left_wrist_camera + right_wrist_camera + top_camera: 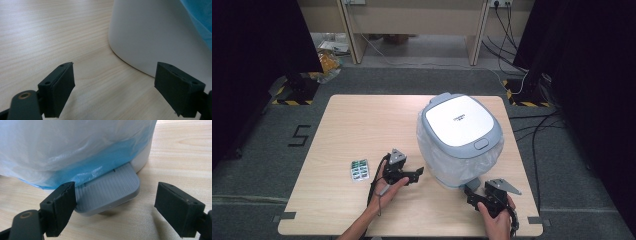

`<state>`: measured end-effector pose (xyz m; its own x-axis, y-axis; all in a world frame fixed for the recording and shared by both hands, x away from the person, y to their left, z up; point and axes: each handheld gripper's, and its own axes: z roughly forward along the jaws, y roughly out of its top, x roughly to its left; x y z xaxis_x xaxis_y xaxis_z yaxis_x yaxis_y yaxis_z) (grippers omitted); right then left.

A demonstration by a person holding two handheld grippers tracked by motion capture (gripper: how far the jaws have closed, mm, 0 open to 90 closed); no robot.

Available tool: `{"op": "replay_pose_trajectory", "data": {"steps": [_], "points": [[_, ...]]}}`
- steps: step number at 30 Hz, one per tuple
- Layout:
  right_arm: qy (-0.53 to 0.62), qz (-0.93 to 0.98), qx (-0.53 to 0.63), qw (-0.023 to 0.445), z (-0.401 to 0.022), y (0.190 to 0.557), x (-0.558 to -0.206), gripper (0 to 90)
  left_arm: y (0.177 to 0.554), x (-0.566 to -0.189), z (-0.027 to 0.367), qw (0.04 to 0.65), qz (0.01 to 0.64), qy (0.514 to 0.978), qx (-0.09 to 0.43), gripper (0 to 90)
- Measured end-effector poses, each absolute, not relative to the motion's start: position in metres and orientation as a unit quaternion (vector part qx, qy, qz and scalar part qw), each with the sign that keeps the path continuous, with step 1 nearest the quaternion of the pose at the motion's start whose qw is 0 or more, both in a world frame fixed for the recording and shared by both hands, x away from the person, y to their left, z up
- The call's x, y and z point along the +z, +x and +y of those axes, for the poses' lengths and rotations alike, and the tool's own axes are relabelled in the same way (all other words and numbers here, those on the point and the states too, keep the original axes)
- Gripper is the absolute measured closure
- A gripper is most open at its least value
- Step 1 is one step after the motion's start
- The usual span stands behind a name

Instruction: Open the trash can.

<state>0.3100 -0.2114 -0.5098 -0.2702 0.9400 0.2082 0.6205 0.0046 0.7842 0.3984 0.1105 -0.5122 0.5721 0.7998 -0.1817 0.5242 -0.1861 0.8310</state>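
Observation:
A white pedal bin (460, 137) with a closed grey-rimmed lid and a thin plastic liner hanging over its sides stands on the right half of the wooden table (362, 120). My left gripper (418, 172) lies just left of the bin's base, open, nothing between its jaws. In the left gripper view the left gripper (115, 82) faces the bin's white wall (150, 37). My right gripper (469, 192) sits at the bin's near side, open. In the right gripper view the right gripper (115, 202) points at the grey ribbed pedal (110, 190) under the liner (62, 150).
A blister pack of pills (359, 170) lies on the table to the left of my left hand. Black curtains hang at both sides, and cables run over the floor at the right. A wooden desk stands beyond the table.

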Motion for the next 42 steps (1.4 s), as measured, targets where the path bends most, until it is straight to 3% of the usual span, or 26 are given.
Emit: {"op": "replay_pose_trajectory", "data": {"steps": [16,21,24,35,39,42], "points": [[0.524,0.703,0.44,0.195,-0.211,0.313,-0.506,22.1,0.418,-0.508,0.1,0.452,0.447,0.754,0.166,16.5],[0.537,0.7,0.425,0.203,-0.2,0.311,-0.512,15.0,0.422,-0.511,0.1,0.458,0.464,0.743,0.15,16.8],[0.528,0.716,0.4,0.223,-0.192,0.309,-0.513,14.2,0.428,-0.51,0.099,0.46,0.468,0.74,0.147,18.6],[0.503,0.732,0.413,0.203,-0.174,0.304,-0.514,14.2,0.454,-0.509,0.104,0.461,0.485,0.73,0.138,22.1],[0.493,0.737,0.418,0.199,-0.17,0.302,-0.514,18.2,0.451,-0.508,0.116,0.459,0.484,0.731,0.146,21.3],[0.477,0.74,0.419,0.221,-0.17,0.298,-0.51,21.8,0.444,-0.505,0.129,0.459,0.485,0.729,0.149,21.0]]}}
